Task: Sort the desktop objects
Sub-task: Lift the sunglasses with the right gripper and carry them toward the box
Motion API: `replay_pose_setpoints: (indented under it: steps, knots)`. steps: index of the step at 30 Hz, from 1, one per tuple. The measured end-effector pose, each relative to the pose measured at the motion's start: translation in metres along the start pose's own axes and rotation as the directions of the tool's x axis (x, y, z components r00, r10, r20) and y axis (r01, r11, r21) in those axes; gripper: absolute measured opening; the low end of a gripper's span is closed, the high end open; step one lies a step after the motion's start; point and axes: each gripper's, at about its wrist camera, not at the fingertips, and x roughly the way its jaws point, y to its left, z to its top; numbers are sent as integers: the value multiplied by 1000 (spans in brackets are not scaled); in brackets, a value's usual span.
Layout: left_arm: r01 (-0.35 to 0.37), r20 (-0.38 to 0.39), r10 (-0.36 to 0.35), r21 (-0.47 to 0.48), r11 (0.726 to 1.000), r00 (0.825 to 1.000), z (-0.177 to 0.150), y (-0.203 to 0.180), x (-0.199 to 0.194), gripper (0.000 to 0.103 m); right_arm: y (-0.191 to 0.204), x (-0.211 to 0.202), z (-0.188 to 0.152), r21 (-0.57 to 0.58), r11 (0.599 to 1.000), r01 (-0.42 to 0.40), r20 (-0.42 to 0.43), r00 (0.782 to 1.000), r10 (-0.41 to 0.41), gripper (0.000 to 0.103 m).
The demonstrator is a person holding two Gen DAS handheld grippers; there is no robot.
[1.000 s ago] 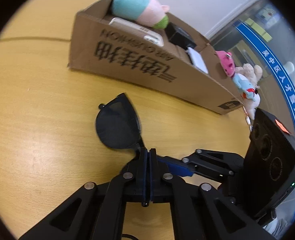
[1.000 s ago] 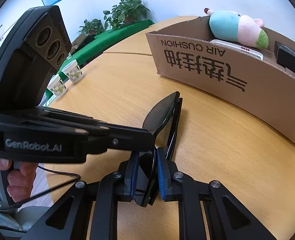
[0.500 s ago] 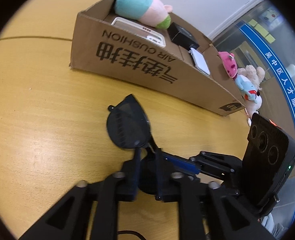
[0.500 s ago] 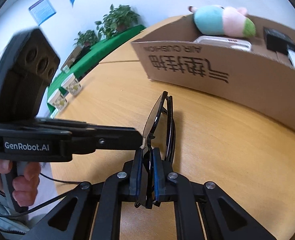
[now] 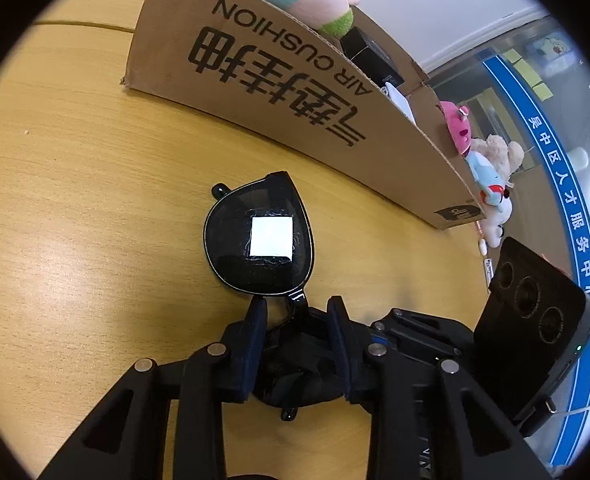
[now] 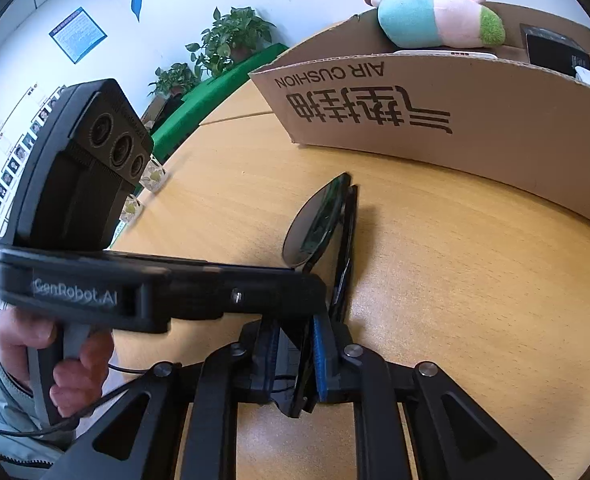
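A pair of dark sunglasses [image 5: 259,252] is lying folded on the wooden table [image 5: 75,208], just in front of a long cardboard box [image 5: 295,92] printed "AIR CUSHION". In the left wrist view one lens is facing the camera, a white square of reflected light sitting in its middle, while the other end of the frame is running back between the fingers of the left gripper [image 5: 297,314]. Those jaws are opening: the two pads are standing apart on either side of the frame, with a gap showing between each pad and the glasses. In the right wrist view the right gripper [image 6: 293,334] is holding its jaws nearly together, clamped on the near end of the sunglasses, though the left gripper's body is crossing in front and hiding part of the contact, so the exact point of grip is hard to make out. A person's hand [image 6: 55,360] is gripping the left gripper's handle at the lower left of that view. A blue, pink and green plush toy [image 6: 435,16] is resting on things in the box, beside a black box [image 5: 369,58]. More plush toys [image 5: 483,176] are sitting past the box's far end.
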Motion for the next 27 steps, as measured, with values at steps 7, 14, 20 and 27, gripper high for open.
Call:
replay_pose_setpoints:
  steps: [7, 14, 20, 27]
  knots:
    - [-25, 54, 23, 42, 999, 998, 1, -17, -18, 2, 6, -4, 2, -17, 1000, 14, 12, 1000, -13, 11]
    - [-12, 88, 1, 117, 993, 996, 2, -45, -32, 2, 20, -20, 14, -51, 999, 19, 54, 998, -16, 7]
    - [-2, 86, -2, 47, 999, 996, 4, -27, -36, 3, 8, -16, 14, -11, 1000, 30, 18, 999, -29, 9]
    - [-55, 24, 56, -38, 998, 998, -1, 9, -23, 48, -1, -13, 1, 29, 1000, -8, -8, 1000, 8, 73]
